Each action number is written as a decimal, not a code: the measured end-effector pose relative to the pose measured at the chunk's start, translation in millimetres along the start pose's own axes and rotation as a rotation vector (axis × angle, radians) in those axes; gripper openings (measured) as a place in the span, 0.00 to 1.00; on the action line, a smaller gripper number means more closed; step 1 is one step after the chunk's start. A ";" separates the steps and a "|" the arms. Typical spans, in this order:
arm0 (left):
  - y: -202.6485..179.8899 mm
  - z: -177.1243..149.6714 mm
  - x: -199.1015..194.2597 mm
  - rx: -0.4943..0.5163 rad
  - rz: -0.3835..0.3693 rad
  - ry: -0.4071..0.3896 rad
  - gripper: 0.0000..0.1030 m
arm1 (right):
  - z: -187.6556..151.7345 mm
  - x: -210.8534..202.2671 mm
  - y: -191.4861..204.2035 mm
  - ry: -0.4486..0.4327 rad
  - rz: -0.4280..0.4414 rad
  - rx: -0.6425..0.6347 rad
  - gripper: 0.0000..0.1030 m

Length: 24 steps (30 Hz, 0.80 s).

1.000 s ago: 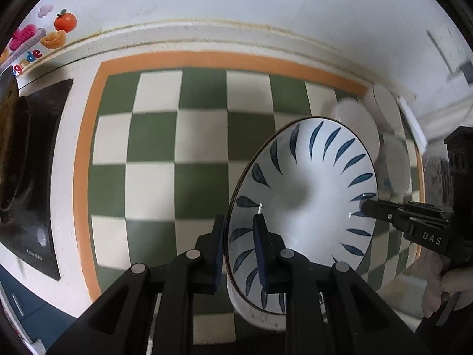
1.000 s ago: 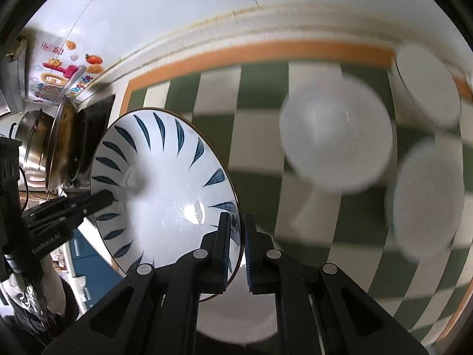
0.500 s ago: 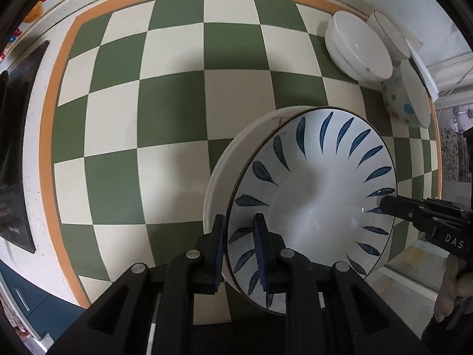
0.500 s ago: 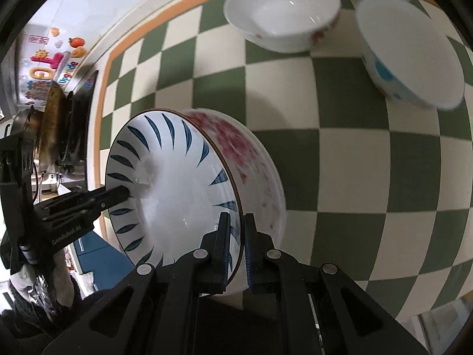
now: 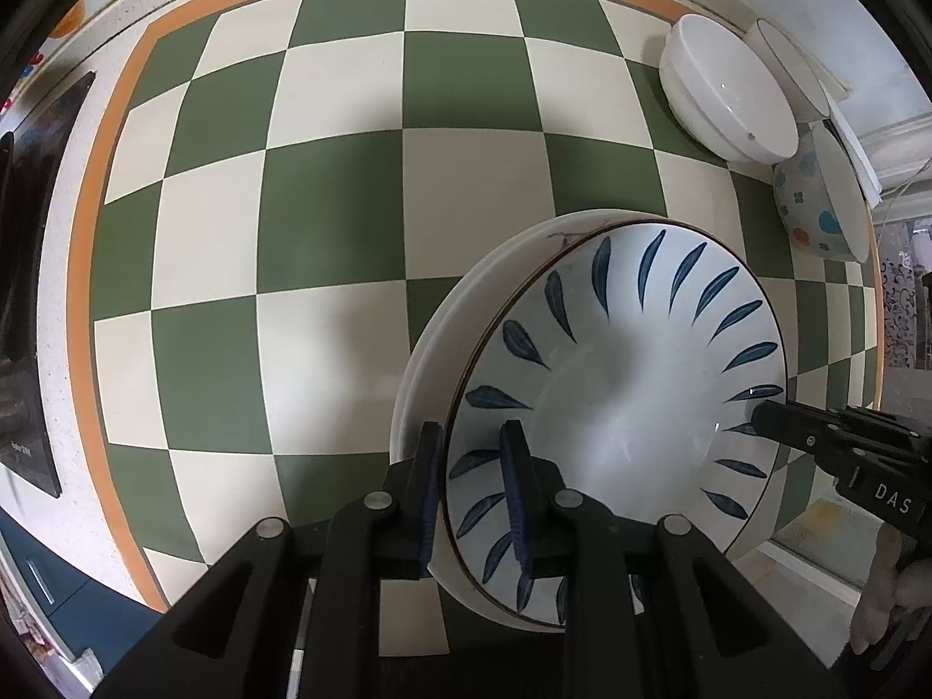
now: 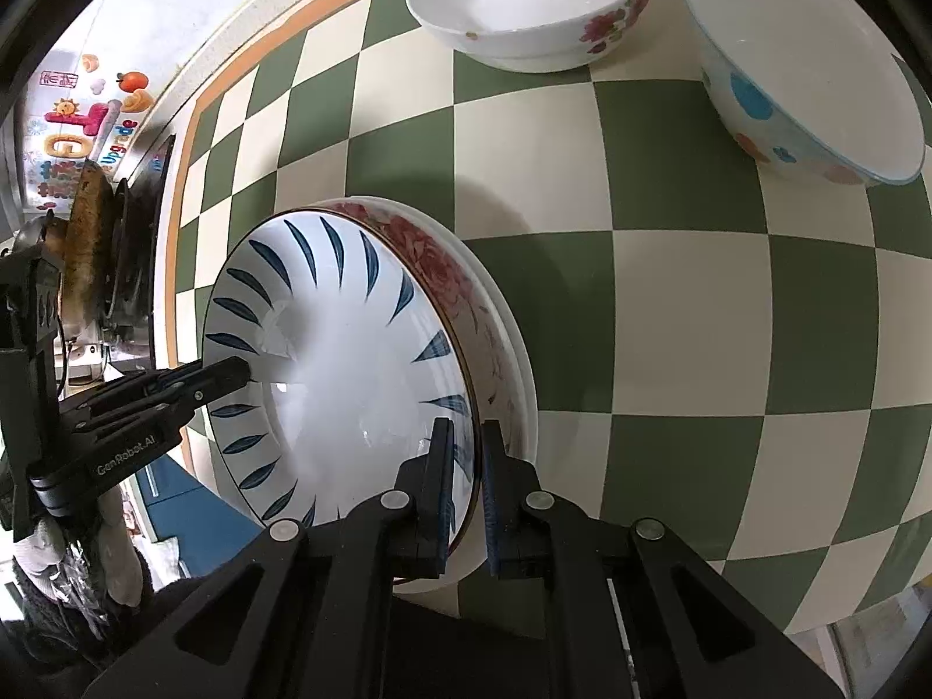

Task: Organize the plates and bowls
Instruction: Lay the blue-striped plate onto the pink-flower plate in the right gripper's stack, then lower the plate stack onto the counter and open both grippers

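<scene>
Left gripper (image 5: 473,489) is clamped on the near rim of the blue-leaf plate (image 5: 629,408), one finger inside, one outside. Right gripper (image 6: 465,489) pinches the opposite rim, fingers nearly closed (only rim thickness btwn them). Plate sits nested in the rose-pattern plate (image 6: 466,291) on the checkered mat (image 5: 326,221). White bowl (image 6: 524,0) and dotted bowl (image 6: 815,70) stand near the mat's far edge, well apart from the stack.

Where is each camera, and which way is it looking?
Left wrist: sits on the left tool, looking down at the blue-leaf plate it grips; the right tool shows.
Right wrist: sits on the right tool, gripping the opposite rim; the left tool shows.
Shared: that plate, the rose plate underneath, the checkered mat.
</scene>
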<state>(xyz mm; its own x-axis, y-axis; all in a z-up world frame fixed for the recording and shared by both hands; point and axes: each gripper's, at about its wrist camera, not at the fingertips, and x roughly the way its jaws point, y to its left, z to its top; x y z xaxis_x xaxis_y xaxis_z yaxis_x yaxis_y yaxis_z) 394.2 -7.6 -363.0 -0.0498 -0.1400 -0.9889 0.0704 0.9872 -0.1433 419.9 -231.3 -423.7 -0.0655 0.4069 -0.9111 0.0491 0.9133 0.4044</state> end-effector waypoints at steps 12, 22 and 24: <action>-3.2 -0.5 6.1 -0.031 0.022 -0.004 0.20 | 3.4 4.5 0.8 -0.007 -0.013 -0.012 0.10; 10.1 -7.2 12.9 -0.141 -0.042 0.064 0.21 | 7.2 1.4 -3.1 0.015 0.026 0.004 0.17; 10.9 -9.7 10.4 -0.155 -0.033 0.054 0.21 | 7.7 0.6 -3.4 0.018 0.033 0.004 0.17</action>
<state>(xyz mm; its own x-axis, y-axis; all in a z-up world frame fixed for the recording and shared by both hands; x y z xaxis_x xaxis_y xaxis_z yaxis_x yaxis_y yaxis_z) 384.7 2.5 -374.5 -0.1029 -0.1726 -0.9796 -0.0869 0.9826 -0.1640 427.4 -234.3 -426.2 -0.0817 0.4369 -0.8958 0.0554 0.8994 0.4336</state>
